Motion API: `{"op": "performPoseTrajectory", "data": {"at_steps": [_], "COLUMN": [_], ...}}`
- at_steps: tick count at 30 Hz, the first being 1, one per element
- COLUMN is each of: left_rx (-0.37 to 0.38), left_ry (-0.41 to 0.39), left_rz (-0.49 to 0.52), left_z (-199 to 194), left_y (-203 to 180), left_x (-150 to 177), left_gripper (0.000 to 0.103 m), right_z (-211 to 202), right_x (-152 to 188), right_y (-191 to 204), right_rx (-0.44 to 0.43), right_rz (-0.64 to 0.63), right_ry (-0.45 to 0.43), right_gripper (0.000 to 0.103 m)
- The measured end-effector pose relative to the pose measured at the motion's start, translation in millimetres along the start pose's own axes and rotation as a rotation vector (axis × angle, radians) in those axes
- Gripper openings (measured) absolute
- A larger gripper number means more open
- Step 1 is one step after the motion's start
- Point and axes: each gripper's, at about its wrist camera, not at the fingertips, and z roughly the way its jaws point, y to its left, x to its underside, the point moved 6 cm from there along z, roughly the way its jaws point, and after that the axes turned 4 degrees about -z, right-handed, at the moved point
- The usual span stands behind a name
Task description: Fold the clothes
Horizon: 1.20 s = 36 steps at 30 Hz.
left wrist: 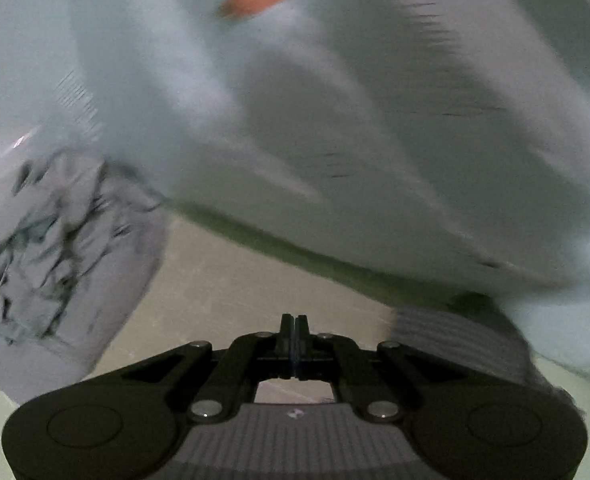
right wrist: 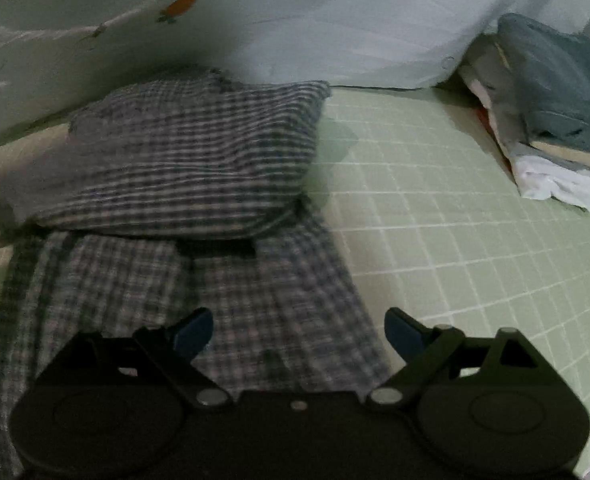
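A plaid checked garment (right wrist: 183, 168) lies on the green grid sheet (right wrist: 435, 216), its far part folded back over the near part. My right gripper (right wrist: 298, 332) is open and empty just above the garment's near part. My left gripper (left wrist: 295, 344) is shut with nothing visible between its fingers, above a beige surface. A striped piece of cloth (left wrist: 455, 340) lies just right of it. The left view is blurred.
A stack of folded clothes (right wrist: 551, 120) with a blue-grey one on top sits at the far right. A pale quilt with a carrot print (right wrist: 183, 2) lies along the back. It also fills the left view (left wrist: 335, 100). A grey crumpled cloth (left wrist: 55, 248) is at the left.
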Motion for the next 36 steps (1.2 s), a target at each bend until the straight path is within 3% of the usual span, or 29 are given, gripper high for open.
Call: {"op": "performPoseTrajectory", "data": {"at_steps": [5,7,9,12,15,17,25,26,31,33,36], "left_rx": [-0.034,-0.029,-0.02,0.007,0.044,0.062,0.04,0.031,-0.013,-0.028,-0.034], "left_ry": [0.08,0.121,0.172,0.233,0.249,0.248,0.214,0.211,0.228,0.238,0.26], "left_rz": [-0.031,-0.009,0.028,0.072,0.115,0.138,0.206,0.206,0.167,0.163,0.141], "left_z": [25.9,27.5,27.5,17.5,-5.4,-21.5,-92.7,-99.9,-132.0,-143.9,-155.6], "left_y": [30.1,26.1,13.6,-9.4,-37.7,-54.0,-80.9,-81.1,-73.4,-69.0,-61.7], "left_x": [16.6,37.0,57.7,88.9,117.1,132.3,203.7,212.7,257.9,274.3,291.6], "left_gripper": [0.001,0.01,0.031,0.047,0.066,0.072,0.083,0.083,0.083,0.083,0.083], "right_z": [-1.6,-2.4,-3.0,-6.9,-11.2,-14.1,-27.6,-28.5,-33.7,-37.2,-43.3], "right_x": [3.7,4.8,5.2,7.0,13.4,20.1,68.6,75.9,111.0,118.1,127.0], "right_y": [13.7,9.0,3.1,-4.6,-19.3,-31.1,-66.2,-69.0,-81.3,-85.1,-90.3], "right_rx": [0.039,0.054,0.072,0.077,0.071,0.064,0.013,0.014,-0.053,-0.064,-0.088], "right_rz": [-0.028,-0.012,0.0,0.005,0.017,0.024,-0.058,-0.08,-0.126,-0.121,-0.107], "right_ry": [0.057,0.06,0.057,0.022,-0.009,-0.027,-0.051,-0.045,-0.018,-0.013,-0.014], "right_gripper": [0.093,0.094,0.101,0.103,0.103,0.103,0.103,0.101,0.072,0.054,0.041]}}
